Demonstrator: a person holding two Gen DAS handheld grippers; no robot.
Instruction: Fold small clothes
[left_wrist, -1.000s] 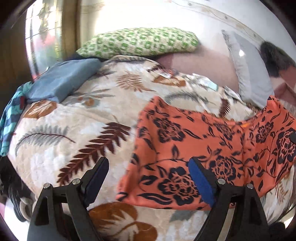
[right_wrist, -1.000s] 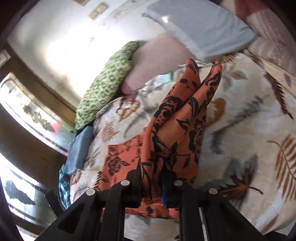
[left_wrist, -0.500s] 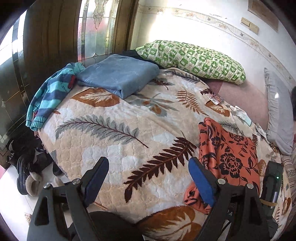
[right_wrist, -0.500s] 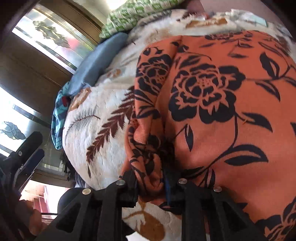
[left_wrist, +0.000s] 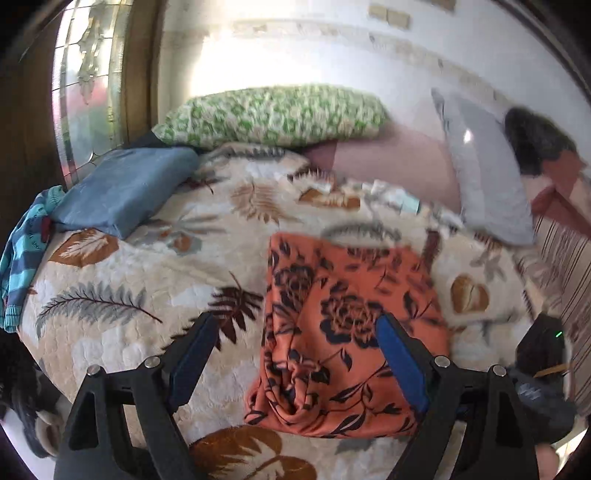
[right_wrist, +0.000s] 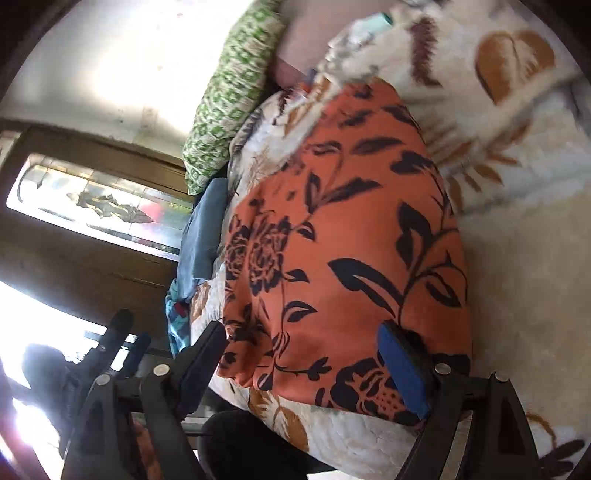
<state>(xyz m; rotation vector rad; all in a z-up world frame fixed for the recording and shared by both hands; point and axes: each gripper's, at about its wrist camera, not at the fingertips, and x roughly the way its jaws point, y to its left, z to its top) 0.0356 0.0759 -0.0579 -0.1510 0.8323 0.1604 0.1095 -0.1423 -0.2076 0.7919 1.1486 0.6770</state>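
Orange floral garment lies folded on the leaf-print blanket, near the bed's front edge. Right gripper: jaws have just been opening, now wide apart w/ nothing clamped; the garment's near edge sits between the fingers, and the blue pad of one finger looks to rest on or just over the cloth, can't tell which, view is blurred. Left gripper: jaws wide apart too, holding nothing, hanging above the bed; garment shows mostly between its fingers and past the right-side one, apart from the pads. Farther back on the blanket, left side: folded blue cloth w/ a teal striped garment beside it at the bed edge. Beyond those, a green patterned pillow by the wall and a grey pillow to the right.
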